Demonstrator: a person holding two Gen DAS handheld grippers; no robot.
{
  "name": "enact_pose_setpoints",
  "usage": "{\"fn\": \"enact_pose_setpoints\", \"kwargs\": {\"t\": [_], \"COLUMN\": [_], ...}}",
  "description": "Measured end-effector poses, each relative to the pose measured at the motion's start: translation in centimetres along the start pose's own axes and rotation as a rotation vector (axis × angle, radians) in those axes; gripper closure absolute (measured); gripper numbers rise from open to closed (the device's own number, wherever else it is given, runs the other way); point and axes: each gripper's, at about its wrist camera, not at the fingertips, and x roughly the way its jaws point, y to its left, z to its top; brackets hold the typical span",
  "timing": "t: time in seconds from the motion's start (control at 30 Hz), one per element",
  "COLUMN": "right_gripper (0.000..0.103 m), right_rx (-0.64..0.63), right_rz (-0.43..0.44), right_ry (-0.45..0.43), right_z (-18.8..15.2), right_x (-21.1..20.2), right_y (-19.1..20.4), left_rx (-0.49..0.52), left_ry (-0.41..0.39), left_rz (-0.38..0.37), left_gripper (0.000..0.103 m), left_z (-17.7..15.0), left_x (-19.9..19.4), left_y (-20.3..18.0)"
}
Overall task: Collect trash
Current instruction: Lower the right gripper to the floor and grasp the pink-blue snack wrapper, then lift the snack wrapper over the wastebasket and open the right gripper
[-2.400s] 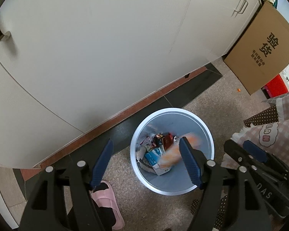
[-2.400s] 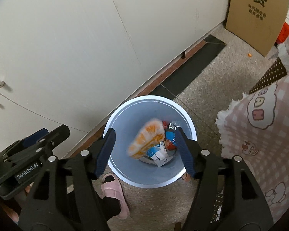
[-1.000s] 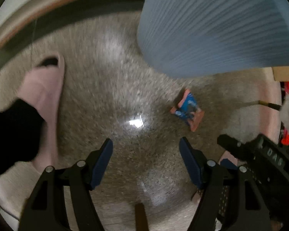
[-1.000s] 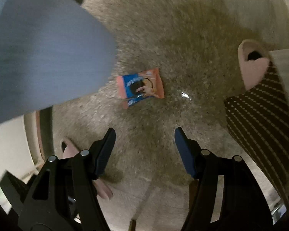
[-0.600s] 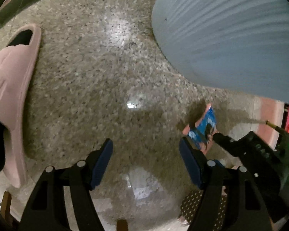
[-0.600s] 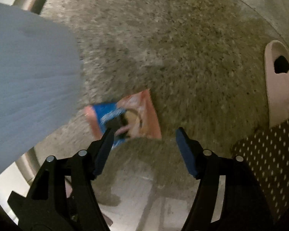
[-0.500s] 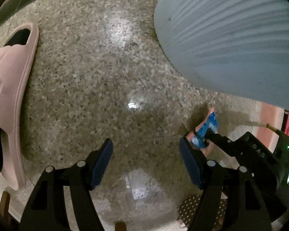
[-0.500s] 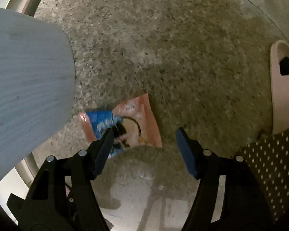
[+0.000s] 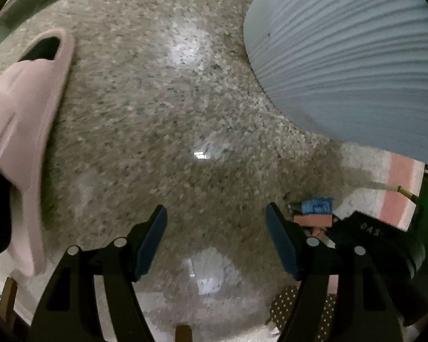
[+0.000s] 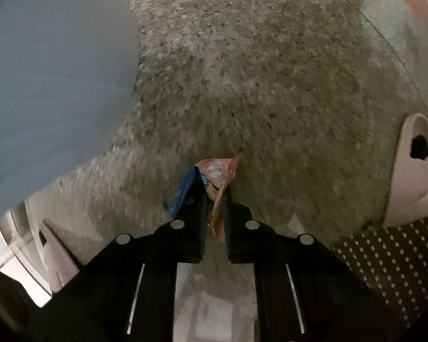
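My right claw [image 10: 215,199] points almost straight down at the floor, its two black fingers [image 10: 194,216] pinched together on a crumpled snack wrapper [image 10: 214,175]. The wrapper, orange-pink with a blue side, is folded up between the pads and sticks out past the tips, just above the speckled stone floor [image 10: 256,71]. In the left wrist view the same wrapper [image 9: 314,211] shows at the tip of that claw's black body.

My left claw [image 9: 215,233] also aims steeply down, off to the side of the right one, with its blue-padded fingers [image 9: 151,239] standing wide apart and only bare floor [image 9: 157,114] between them.

The pale blue ribbed trash bin [image 9: 356,57] stands on the floor close beyond both claws; from the right wrist its wall [image 10: 48,85] fills the upper left. A pink slipper [image 9: 22,131] lies at the left of the left view, and another pink slipper [image 10: 411,171] sits at the right edge of the right view, beside a dark fabric with white dots [image 10: 385,262].
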Motion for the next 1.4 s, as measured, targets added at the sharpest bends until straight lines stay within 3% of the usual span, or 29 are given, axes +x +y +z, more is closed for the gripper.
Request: {"fn": "enact_pose_setpoints", "kwargs": {"t": [0.17, 0.4, 0.57, 0.77, 0.83, 0.9, 1.1, 1.2, 1.27, 1.4], "right_gripper": [0.094, 0.094, 0.094, 0.094, 0.094, 0.094, 0.094, 0.094, 0.094, 0.094], "right_rx": [0.006, -0.105, -0.269, -0.364, -0.371, -0.369, -0.352, -0.36, -0.369, -0.373], "right_rz": [0.015, 0.046, 0.107, 0.127, 0.133, 0.138, 0.131, 0.119, 0.112, 0.115], "right_ry": [-0.01, -0.133, -0.3, -0.534, -0.568, -0.576, -0.561, -0.544, -0.526, -0.5], "right_z": [-4.8, -11.1, -14.5, -14.4, -13.5, -11.9, -7.8, -6.7, -5.8, -5.6], "right_x": [-5.5, -15.2, -22.6, -31.1, -32.5, -32.7, -30.6, -30.3, -29.5, -28.5], "right_y": [-2.1, -1.0, 2.4, 5.4, 6.1, 6.7, 9.2, 9.9, 10.5, 10.4], "left_rx": [0.007, -0.001, -0.016, 0.129, 0.175, 0.219, 0.278, 0.246, 0.241, 0.241], "left_ry": [-0.044, -0.173, -0.331, -0.48, -0.511, -0.505, -0.448, -0.411, -0.388, -0.356], "left_rz": [0.028, 0.048, -0.029, -0.091, -0.055, 0.034, 0.103, 0.083, 0.086, 0.053], "left_gripper": [0.033, 0.033, 0.033, 0.033, 0.033, 0.033, 0.037, 0.045, 0.059, 0.076], "left_z": [-2.7, -5.0, -4.3, -2.0, -1.0, 0.4, 3.0, 4.0, 4.5, 5.2], "left_x": [-4.3, -14.7, -22.2, -28.6, -29.3, -28.8, -26.3, -25.3, -24.7, -24.0], "left_y": [1.1, 1.9, 1.8, -2.3, -3.9, -5.6, -7.8, -7.5, -7.2, -7.0]}}
